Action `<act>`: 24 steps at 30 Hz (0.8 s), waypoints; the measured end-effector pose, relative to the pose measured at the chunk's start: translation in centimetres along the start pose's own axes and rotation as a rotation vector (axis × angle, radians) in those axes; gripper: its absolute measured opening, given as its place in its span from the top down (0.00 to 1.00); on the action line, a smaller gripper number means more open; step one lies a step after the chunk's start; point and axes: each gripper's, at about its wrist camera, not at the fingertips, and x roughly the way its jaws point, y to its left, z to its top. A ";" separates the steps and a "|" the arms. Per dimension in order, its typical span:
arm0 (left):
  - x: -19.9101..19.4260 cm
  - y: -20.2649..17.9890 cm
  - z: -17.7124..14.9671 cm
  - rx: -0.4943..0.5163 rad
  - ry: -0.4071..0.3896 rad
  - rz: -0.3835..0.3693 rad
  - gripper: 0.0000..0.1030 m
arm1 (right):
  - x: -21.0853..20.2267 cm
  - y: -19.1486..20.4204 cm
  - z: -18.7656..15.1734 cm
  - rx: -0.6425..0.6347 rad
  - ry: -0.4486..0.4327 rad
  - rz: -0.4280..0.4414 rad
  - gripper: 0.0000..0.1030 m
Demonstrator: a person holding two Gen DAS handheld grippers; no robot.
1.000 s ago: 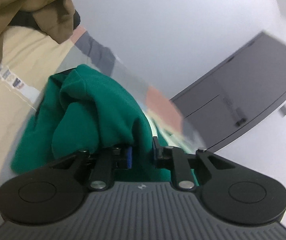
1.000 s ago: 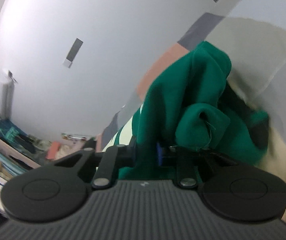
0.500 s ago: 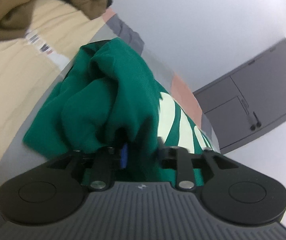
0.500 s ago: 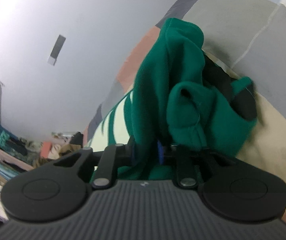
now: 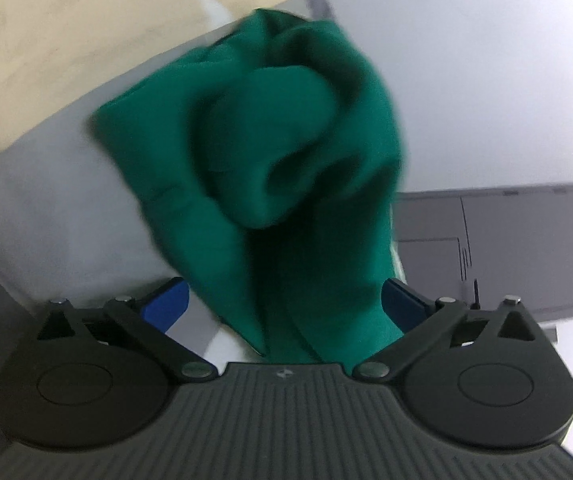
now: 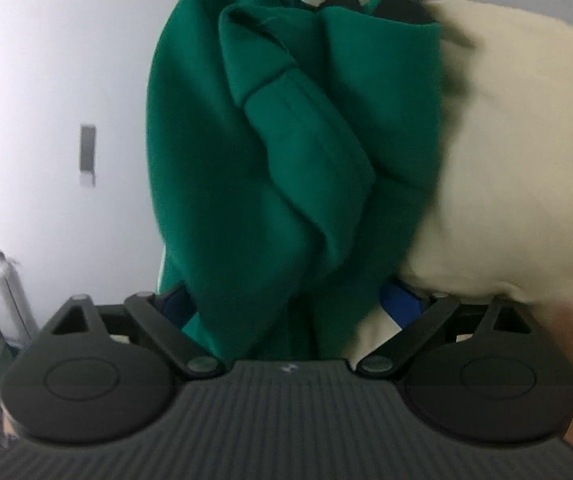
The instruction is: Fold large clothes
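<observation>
A green sweatshirt [image 5: 286, 168] lies bunched right in front of my left gripper [image 5: 284, 304]. The jaws stand wide open, with the blue pads [image 5: 166, 304] apart on either side of the cloth. In the right wrist view the same green sweatshirt [image 6: 286, 152] hangs in folds between the spread jaws of my right gripper [image 6: 290, 300]. Its blue pads [image 6: 400, 300] are also apart. The cloth rests between both pairs of fingers without being pinched.
A beige cloth [image 6: 506, 152] lies to the right of the green garment, and also at the upper left in the left view [image 5: 46, 40]. A grey surface [image 5: 54, 208] sits under the garment. A grey cabinet [image 5: 506, 248] and a white wall [image 6: 46, 80] stand behind.
Both grippers were shut on the green sweatshirt; now both have opened wide and let go. The views have swung and the garment has dropped into a bunch.
</observation>
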 end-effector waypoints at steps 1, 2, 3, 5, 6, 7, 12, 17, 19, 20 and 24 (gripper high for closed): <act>0.4 0.6 0.0 -0.030 -0.005 -0.007 0.00 | 0.6 0.2 0.3 0.005 -0.014 0.001 0.04; 0.7 0.9 -0.1 -0.048 -0.011 -0.017 0.00 | 1.1 0.4 0.5 0.013 -0.030 0.008 0.04; 0.9 1.0 -0.1 -0.055 -0.023 -0.027 0.00 | 1.4 0.6 0.7 0.014 -0.050 0.024 0.03; 1.2 1.1 -0.3 -0.073 -0.057 -0.047 0.00 | 1.8 0.7 0.9 0.013 -0.081 0.060 0.03; 1.4 1.0 -0.4 -0.086 -0.078 -0.059 0.00 | 2.2 0.8 0.9 0.004 -0.085 0.060 0.04; 1.5 0.9 -0.3 -0.091 -0.089 -0.076 0.00 | 2.5 0.8 1.0 -0.012 -0.085 0.049 0.04; 1.5 -0.4 0.0 -0.048 -0.107 -0.153 0.00 | 3.3 1.6 0.5 -0.129 -0.083 -0.014 0.07; 2.5 -0.3 0.6 -0.103 -0.110 -0.133 0.00 | 4.2 2.5 0.0 -0.190 -0.092 -0.027 0.07; 3.0 0.6 0.8 -0.170 -0.130 -0.130 0.00 | 4.5 2.8 0.0 -0.194 -0.093 -0.023 0.07; 3.3 0.8 1.0 -0.183 -0.131 -0.133 0.00 | 4.2 2.7 -0.2 -0.196 -0.092 -0.020 0.07; 3.4 0.0 0.5 -0.159 -0.166 -0.100 0.00 | 3.6 1.4 -0.1 -0.206 -0.084 -0.011 0.04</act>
